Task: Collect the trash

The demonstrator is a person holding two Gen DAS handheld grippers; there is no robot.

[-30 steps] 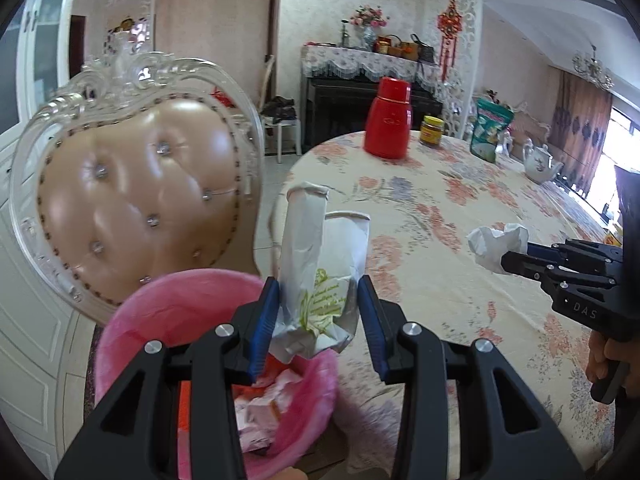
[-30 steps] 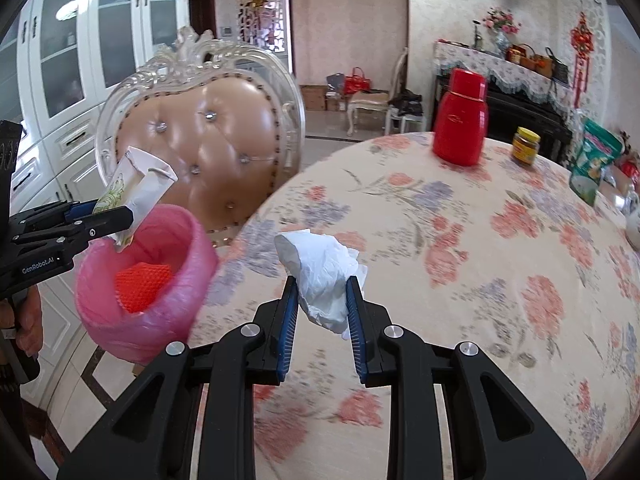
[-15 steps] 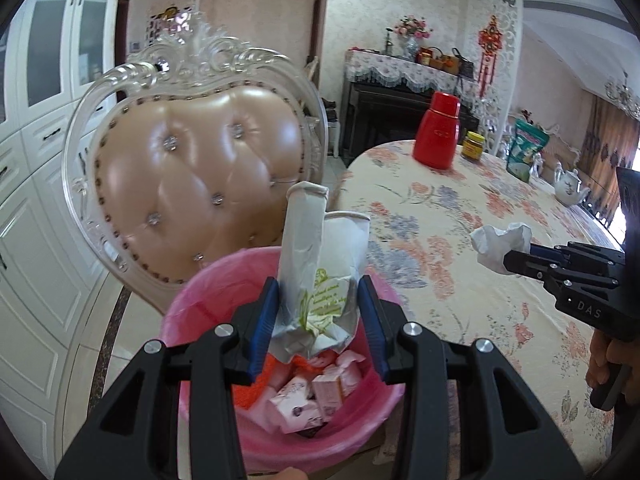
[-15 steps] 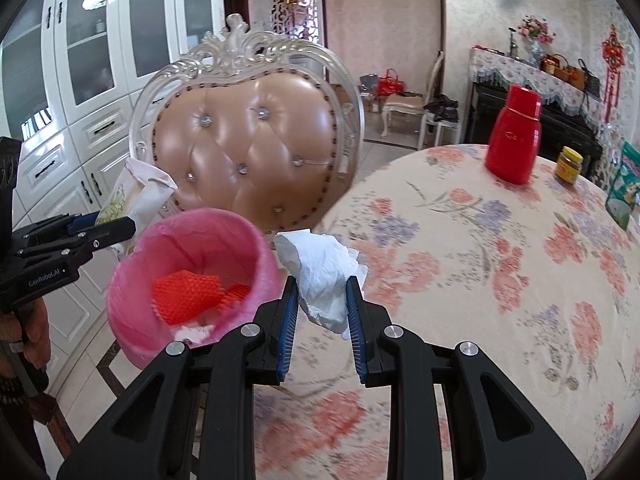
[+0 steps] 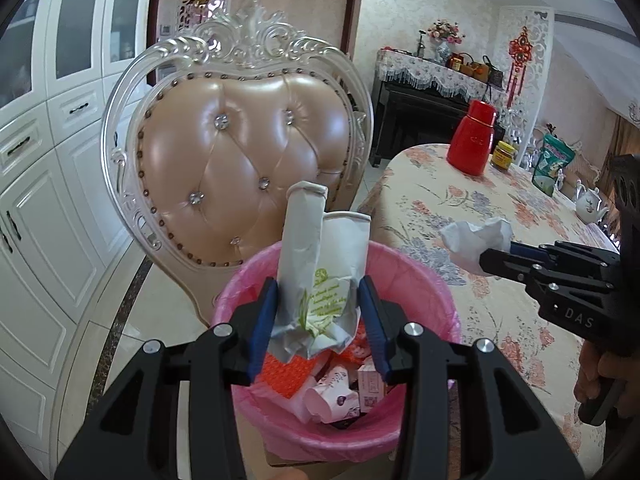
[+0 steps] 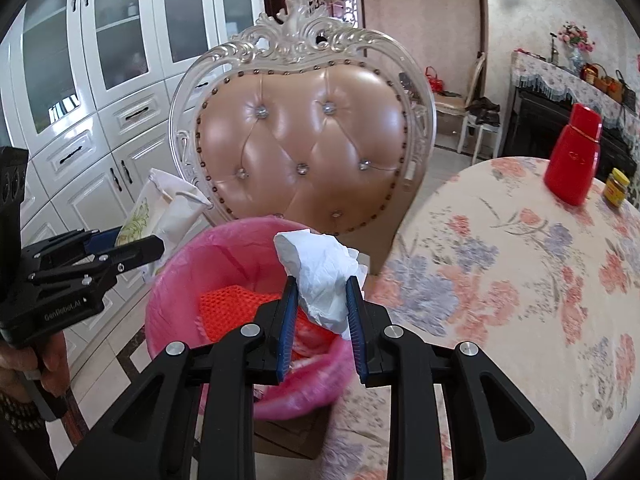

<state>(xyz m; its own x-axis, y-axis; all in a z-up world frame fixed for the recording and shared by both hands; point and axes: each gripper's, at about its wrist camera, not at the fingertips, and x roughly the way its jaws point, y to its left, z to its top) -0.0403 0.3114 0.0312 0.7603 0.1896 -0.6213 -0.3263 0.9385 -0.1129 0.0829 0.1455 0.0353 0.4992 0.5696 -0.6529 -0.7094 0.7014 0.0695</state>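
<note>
My left gripper [image 5: 318, 316] is shut on a crumpled paper bag [image 5: 320, 268] with green print, held upright above the pink-lined trash bin [image 5: 424, 296]. The bin holds an orange mesh piece [image 5: 286, 372] and several small cartons. My right gripper [image 6: 322, 312] is shut on a crumpled white tissue [image 6: 320, 272], hovering over the bin's right rim [image 6: 168, 280] beside the table edge. In the left wrist view the right gripper [image 5: 490, 258] comes in from the right with the tissue [image 5: 472, 240]. In the right wrist view the left gripper [image 6: 154, 246] and paper bag [image 6: 164, 208] stand at the bin's left.
An ornate tufted chair [image 5: 240, 152] stands right behind the bin. The floral-clothed round table [image 6: 520, 264] lies to the right, bearing a red flask [image 6: 574, 160], a yellow jar [image 6: 616, 186], a green pouch [image 5: 554, 164] and a teapot [image 5: 590, 206]. White cabinets [image 6: 80, 80] line the left.
Both grippers have swung left from over the table toward the bin, each still holding its trash. The paper bag now hangs over the bin's opening and the tissue over its rim.
</note>
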